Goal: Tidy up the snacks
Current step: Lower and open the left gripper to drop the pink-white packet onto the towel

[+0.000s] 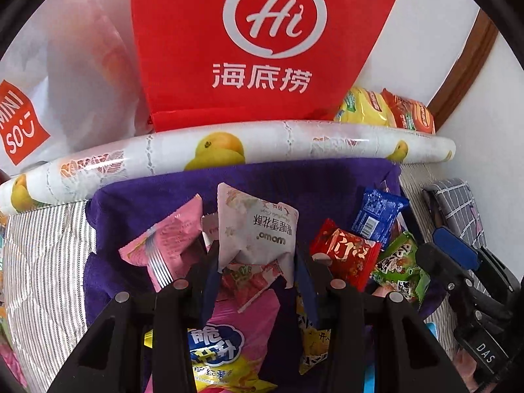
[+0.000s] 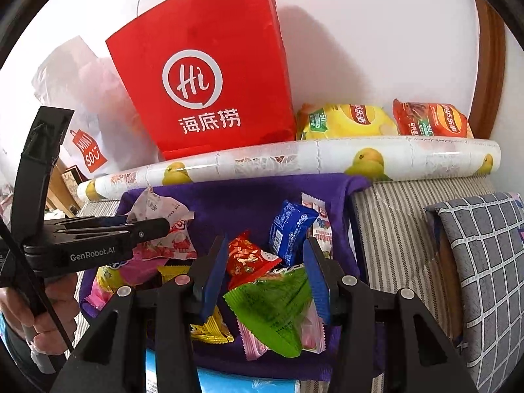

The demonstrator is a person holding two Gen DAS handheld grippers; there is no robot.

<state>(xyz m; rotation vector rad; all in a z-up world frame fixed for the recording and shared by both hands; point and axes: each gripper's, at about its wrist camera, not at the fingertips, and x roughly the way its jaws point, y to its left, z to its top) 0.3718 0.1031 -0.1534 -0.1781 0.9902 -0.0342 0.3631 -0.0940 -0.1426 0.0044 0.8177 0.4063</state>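
A purple cloth-lined bin (image 1: 294, 180) holds several snack packets. My left gripper (image 1: 258, 252) is shut on a white snack packet (image 1: 258, 226), which stands up between its fingers above a pink packet (image 1: 167, 242). The right wrist view has that gripper (image 2: 163, 226) at the left, with the white packet (image 2: 154, 209) at its tip. My right gripper (image 2: 265, 245) hovers over the bin's right side, jaws partly open. A green packet (image 2: 271, 301) lies between them, unpressed. Beyond it sit a red packet (image 2: 245, 258) and a blue packet (image 2: 288, 229).
A rolled fruit-print sheet (image 1: 262, 144) runs along the bin's far edge. Behind it stand a red paper bag (image 2: 203, 75), a white plastic bag (image 1: 23, 121) and two chip bags (image 2: 344, 121). A grey checked cushion (image 2: 484, 262) lies right. A hand (image 2: 19, 311) holds the left gripper.
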